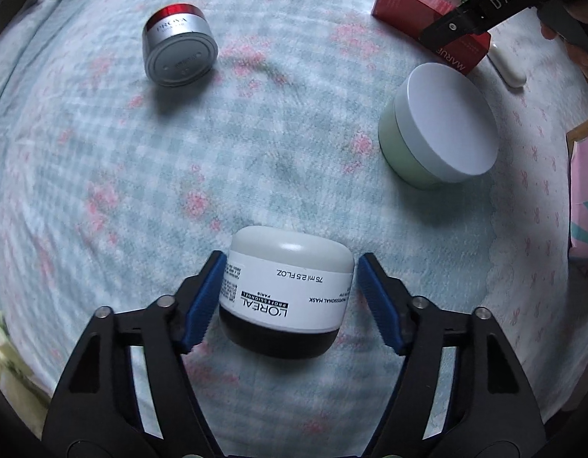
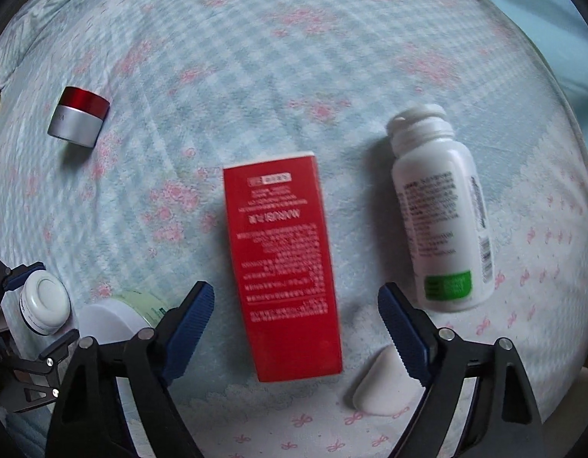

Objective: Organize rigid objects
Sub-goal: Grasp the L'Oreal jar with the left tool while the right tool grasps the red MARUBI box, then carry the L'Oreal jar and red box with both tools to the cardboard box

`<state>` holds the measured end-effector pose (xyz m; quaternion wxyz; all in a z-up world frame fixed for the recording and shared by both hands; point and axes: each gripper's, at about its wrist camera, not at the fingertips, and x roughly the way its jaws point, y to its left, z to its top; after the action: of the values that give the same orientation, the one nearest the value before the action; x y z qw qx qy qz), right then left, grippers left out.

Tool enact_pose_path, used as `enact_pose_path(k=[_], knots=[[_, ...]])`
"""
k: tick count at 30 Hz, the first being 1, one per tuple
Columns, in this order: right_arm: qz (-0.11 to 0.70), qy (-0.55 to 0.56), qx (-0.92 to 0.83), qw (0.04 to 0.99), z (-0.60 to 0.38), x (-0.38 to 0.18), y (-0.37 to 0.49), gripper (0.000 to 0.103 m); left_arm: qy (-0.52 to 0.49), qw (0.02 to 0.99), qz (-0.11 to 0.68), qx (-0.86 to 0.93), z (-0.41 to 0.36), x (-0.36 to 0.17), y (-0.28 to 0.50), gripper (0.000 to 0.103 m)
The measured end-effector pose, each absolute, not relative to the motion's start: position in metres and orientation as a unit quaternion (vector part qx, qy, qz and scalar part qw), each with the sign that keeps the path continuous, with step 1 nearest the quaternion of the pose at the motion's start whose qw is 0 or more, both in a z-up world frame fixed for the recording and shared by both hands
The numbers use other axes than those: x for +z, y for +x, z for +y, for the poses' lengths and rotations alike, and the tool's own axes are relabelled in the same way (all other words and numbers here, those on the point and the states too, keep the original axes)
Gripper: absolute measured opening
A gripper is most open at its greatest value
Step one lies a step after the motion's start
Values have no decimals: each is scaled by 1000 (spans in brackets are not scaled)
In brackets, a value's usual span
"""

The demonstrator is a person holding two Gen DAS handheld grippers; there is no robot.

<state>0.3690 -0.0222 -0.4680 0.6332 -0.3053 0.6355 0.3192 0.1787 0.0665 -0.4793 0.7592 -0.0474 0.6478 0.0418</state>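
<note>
My left gripper (image 1: pixel 290 294) holds a white L'Oréal jar (image 1: pixel 286 290) with a black base between its blue pads, above the bedspread; the left pad touches it, a thin gap shows at the right pad. It also shows in the right wrist view (image 2: pixel 44 303). My right gripper (image 2: pixel 295 313) is open, its fingers either side of a red box (image 2: pixel 282 263) lying flat. A white bottle (image 2: pixel 442 221) with a green label lies to the right. A silver jar with a red band (image 1: pixel 179 49) lies tipped at far left.
A pale green tub with a white lid (image 1: pixel 438 126) stands on the bedspread right of centre. A small white oblong object (image 2: pixel 381 385) lies by my right finger. A pink box (image 1: pixel 585 198) is at the right edge. The bedspread (image 1: pixel 255 145) is soft and checked.
</note>
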Motion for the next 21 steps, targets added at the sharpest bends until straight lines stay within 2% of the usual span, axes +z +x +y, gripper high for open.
enact_pose_path(k=[4,10,12,21], knots=[[635,-319,329,622,-10,-476,367,71,-41,760,647,44,64,-482,181,57],[642,-315,319,622,3,-486,376,50,-45,764,643,37,66,-481,180,56],[641,-319,309,626,4,-488,382,41,-46,764,642,37,68,-480,180,56],[641,-314,298,634,-1,-489,389,40,-59,771,632,42,79,-476,172,56]])
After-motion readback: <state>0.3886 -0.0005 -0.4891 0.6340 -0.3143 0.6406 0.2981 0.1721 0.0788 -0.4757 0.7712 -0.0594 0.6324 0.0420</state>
